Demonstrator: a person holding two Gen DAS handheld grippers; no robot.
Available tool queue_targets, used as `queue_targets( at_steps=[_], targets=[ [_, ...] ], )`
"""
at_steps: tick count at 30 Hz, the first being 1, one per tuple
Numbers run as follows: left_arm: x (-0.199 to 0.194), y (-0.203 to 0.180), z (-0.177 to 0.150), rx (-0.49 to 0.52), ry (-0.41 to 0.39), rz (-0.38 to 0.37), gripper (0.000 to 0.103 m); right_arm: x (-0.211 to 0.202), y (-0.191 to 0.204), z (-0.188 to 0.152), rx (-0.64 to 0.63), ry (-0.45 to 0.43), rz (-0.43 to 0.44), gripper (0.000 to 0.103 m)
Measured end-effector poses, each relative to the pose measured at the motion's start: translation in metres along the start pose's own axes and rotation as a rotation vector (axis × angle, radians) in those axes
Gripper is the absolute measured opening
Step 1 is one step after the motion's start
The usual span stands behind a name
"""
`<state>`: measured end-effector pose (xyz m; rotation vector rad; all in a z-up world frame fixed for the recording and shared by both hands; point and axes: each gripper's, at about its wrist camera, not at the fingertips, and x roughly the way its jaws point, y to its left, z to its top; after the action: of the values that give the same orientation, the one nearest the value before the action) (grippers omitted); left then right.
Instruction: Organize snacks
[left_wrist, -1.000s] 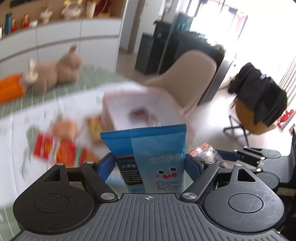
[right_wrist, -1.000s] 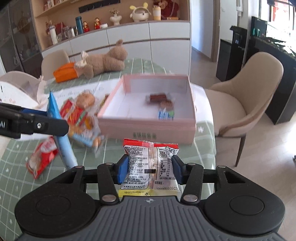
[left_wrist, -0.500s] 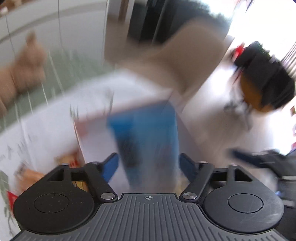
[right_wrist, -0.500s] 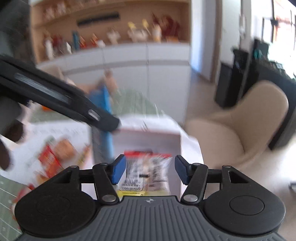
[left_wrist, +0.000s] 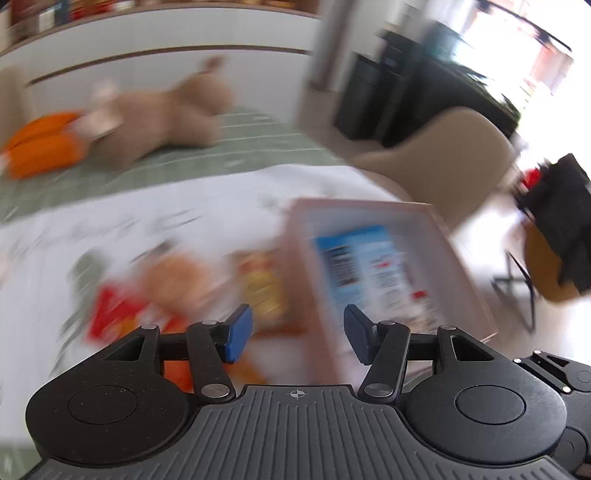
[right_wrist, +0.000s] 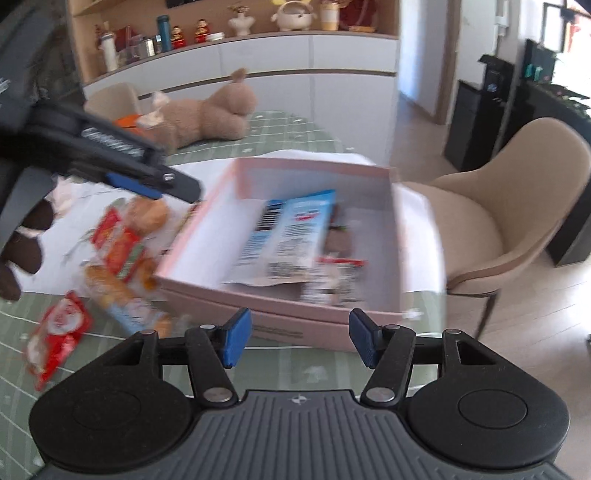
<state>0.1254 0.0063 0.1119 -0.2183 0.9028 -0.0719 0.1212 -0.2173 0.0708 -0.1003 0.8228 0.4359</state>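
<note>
Both packets now lie in the pink box (right_wrist: 280, 295) near the table's right edge, the blue packet (right_wrist: 291, 229) over the silver one (right_wrist: 332, 280), and with the left gripper (left_wrist: 298, 334) closing empty and the right gripper (right_wrist: 298, 338) spread empty, the next move means reaching left for the loose snacks (right_wrist: 122, 254).

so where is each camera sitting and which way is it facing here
Left wrist: on the left gripper, angled down at the pink box and loose snacks; own open fingers show.
Right wrist: on the right gripper, facing the box from its near side; own open fingers, the left gripper and a hand show.
Shared: box, blue packet, plush toy.
</note>
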Motion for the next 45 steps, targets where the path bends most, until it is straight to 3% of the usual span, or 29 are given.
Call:
queue_targets(
  at_steps=[5, 8, 12, 14, 17, 20, 21, 24, 27, 29, 30, 33, 38, 41, 45],
  targets=[
    [-0.034, 0.067, -0.056, -0.135, -0.014, 0.107, 0.059, 0.025, 0.048, -0.001, -0.032, 0.034, 0.085, 0.058],
    [-0.050, 0.101, -0.084, -0.191, 0.018, 0.134, 0.059, 0.037, 0.084, -0.001, -0.071, 0.031, 0.087, 0.059],
    [-0.056, 0.131, -0.117, -0.227, 0.047, 0.113, 0.059, 0.050, 0.129, -0.002, -0.097, 0.086, 0.122, 0.062],
    [-0.058, 0.140, -0.127, -0.243, 0.046, 0.095, 0.059, 0.047, 0.151, 0.001, -0.134, 0.101, 0.176, 0.056],
    [-0.057, 0.148, -0.135, -0.256, 0.041, 0.048, 0.059, 0.042, 0.177, 0.014, -0.177, 0.074, 0.106, 0.054],
    [-0.060, 0.145, -0.139, -0.237, 0.021, -0.022, 0.059, 0.052, 0.187, 0.032, -0.180, 0.071, 0.006, 0.051],
    [-0.062, 0.144, -0.140, -0.229, 0.017, -0.034, 0.059, 0.061, 0.187, 0.039, -0.170, 0.082, -0.014, 0.045],
    [-0.065, 0.137, -0.143, -0.201, 0.008, -0.066, 0.059, 0.091, 0.184, 0.050, -0.171, 0.128, -0.055, 0.032],
    [-0.065, 0.135, -0.144, -0.197, 0.001, -0.062, 0.059, 0.117, 0.187, 0.050, -0.227, 0.131, -0.116, 0.026],
    [-0.064, 0.134, -0.144, -0.213, 0.005, -0.071, 0.059, 0.121, 0.181, 0.046, -0.205, 0.145, -0.117, 0.025],
    [-0.063, 0.133, -0.143, -0.207, 0.003, -0.092, 0.059, 0.120, 0.178, 0.045, -0.182, 0.170, -0.093, 0.021],
    [-0.060, 0.130, -0.139, -0.206, -0.008, -0.103, 0.059, 0.102, 0.170, 0.033, -0.125, 0.222, 0.006, 0.020],
    [-0.053, 0.127, -0.122, -0.234, -0.048, -0.145, 0.059, 0.067, 0.161, 0.000, -0.056, 0.295, 0.092, 0.020],
    [-0.043, 0.123, -0.103, -0.246, -0.081, -0.178, 0.059, 0.048, 0.156, -0.016, -0.045, 0.280, 0.074, 0.020],
    [-0.014, 0.106, -0.065, -0.184, -0.092, -0.219, 0.059, 0.036, 0.142, -0.027, -0.060, 0.228, -0.021, 0.027]
  ],
)
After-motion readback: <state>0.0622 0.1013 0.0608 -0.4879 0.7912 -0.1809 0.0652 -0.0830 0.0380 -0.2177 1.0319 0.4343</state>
